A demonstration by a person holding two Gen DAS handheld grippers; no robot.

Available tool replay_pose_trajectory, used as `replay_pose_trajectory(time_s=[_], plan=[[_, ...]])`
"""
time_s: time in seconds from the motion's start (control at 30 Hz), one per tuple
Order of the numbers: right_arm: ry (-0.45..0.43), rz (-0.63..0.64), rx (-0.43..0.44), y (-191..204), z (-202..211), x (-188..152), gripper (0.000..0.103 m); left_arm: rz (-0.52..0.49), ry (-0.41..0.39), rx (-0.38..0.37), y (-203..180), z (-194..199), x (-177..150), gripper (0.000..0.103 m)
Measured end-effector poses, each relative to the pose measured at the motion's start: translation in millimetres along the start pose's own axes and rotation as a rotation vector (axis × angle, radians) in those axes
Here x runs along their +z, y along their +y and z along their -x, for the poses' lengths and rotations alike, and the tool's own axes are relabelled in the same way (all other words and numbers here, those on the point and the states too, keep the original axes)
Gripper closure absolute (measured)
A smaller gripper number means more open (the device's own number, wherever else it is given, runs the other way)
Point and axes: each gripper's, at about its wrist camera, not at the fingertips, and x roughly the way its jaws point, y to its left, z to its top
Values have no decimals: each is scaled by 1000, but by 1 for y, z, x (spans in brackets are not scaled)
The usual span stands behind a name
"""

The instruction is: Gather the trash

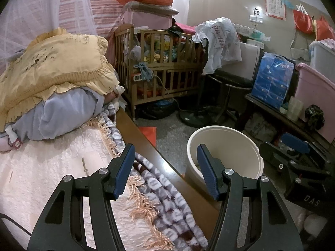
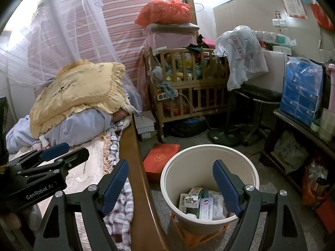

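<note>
A cream round bin (image 2: 209, 156) stands on the floor beside the bed; in the right wrist view it holds several packets and papers (image 2: 201, 202). It also shows in the left wrist view (image 1: 226, 144). My right gripper (image 2: 170, 167) is open and empty, above the bin's near rim and the bed's wooden edge (image 2: 134, 146). My left gripper (image 1: 166, 148) is open and empty, over the bed edge next to the bin. The left gripper also shows at the left of the right wrist view (image 2: 62, 152); the right gripper shows at the right of the left wrist view (image 1: 297, 146).
The bed (image 1: 41, 177) carries a yellow pillow (image 1: 54, 67) on blue bedding and a fringed blanket (image 1: 159, 194). A red flat box (image 2: 161, 161) lies on the floor by the bin. A wooden crib (image 2: 186, 83), a black stool (image 2: 255, 96) and a low dark table (image 2: 303, 125) stand beyond.
</note>
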Motion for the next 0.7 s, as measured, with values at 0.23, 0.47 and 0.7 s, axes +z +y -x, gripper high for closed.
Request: replay_pose_trajectory(time_s=[0.23, 0.47, 0.7], plan=[[1, 1, 1, 0, 0, 1, 22, -1, 0, -1, 1, 0, -1, 43], [3, 0, 1, -1, -1, 1, 22, -4, 0, -1, 1, 0, -1, 43], [8, -3, 1, -1, -1, 0, 22, -2, 4, 0, 1, -1, -1, 43]])
